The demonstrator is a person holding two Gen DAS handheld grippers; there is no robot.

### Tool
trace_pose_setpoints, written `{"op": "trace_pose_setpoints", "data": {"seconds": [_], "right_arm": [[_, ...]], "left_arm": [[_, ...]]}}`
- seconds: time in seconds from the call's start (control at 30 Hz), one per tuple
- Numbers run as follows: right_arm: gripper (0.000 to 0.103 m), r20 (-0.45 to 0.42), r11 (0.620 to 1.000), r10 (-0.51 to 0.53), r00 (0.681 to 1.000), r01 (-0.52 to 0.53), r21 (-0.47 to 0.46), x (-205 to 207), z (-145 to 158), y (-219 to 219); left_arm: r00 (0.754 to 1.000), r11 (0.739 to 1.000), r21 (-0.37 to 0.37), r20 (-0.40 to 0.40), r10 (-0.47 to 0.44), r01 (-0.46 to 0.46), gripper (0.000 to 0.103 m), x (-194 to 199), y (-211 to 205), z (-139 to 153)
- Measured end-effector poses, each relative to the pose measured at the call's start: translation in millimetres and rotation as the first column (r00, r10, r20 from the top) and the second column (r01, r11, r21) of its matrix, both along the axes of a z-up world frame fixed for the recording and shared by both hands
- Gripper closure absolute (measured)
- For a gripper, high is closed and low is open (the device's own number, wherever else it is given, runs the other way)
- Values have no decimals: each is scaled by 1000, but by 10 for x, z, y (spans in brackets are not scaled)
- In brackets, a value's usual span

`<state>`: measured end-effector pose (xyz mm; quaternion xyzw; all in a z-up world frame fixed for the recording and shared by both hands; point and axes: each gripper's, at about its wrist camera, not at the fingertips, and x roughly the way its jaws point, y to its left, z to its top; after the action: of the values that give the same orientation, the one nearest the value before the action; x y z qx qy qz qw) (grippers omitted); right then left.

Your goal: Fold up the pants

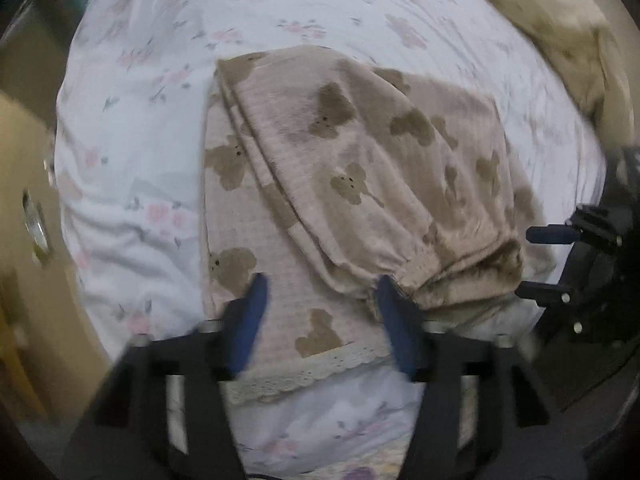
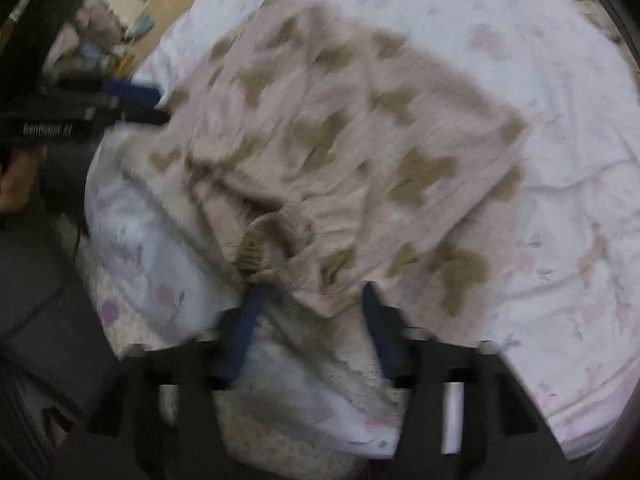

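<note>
The pants (image 1: 360, 152), pinkish beige with brown bear prints, lie folded over on a white floral bed sheet (image 1: 152, 128). My left gripper (image 1: 322, 284) is open just above the pants' near edge, over a lace hem (image 1: 304, 368). Its right finger sits next to a gathered cuff (image 1: 432, 276). In the right wrist view the pants (image 2: 340, 140) spread away from my right gripper (image 2: 312, 292), which stands open over their near edge, close to a ribbed cuff (image 2: 272, 236). No pad presses on cloth. Each gripper also shows in the other's view: right gripper (image 1: 544, 264), left gripper (image 2: 152, 102).
A tan blanket (image 1: 560, 28) lies bunched at the bed's far right. Wooden furniture (image 1: 24, 168) stands left of the bed. Floor clutter (image 2: 132, 12) shows beyond the bed's corner. A person's hand (image 2: 20, 184) holds the left gripper. The bed's near edge is just below both grippers.
</note>
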<state>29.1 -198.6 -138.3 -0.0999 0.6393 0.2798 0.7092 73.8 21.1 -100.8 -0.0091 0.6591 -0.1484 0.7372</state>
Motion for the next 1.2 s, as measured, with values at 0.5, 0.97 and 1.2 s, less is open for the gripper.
{"op": "trace_pose_setpoints", "data": {"seconds": [0.5, 0.97, 1.2], "right_arm": [[80, 49, 989, 146, 988, -147, 32, -29, -117, 338], [54, -79, 974, 223, 972, -225, -21, -78, -180, 239], [45, 34, 994, -4, 999, 0, 114, 213, 203, -141]], "left_arm": [[978, 987, -131, -196, 70, -97, 102, 28, -216, -437], [965, 990, -119, -259, 42, -75, 58, -144, -70, -316], [983, 968, -215, -157, 97, -129, 50, -15, -94, -126]]}}
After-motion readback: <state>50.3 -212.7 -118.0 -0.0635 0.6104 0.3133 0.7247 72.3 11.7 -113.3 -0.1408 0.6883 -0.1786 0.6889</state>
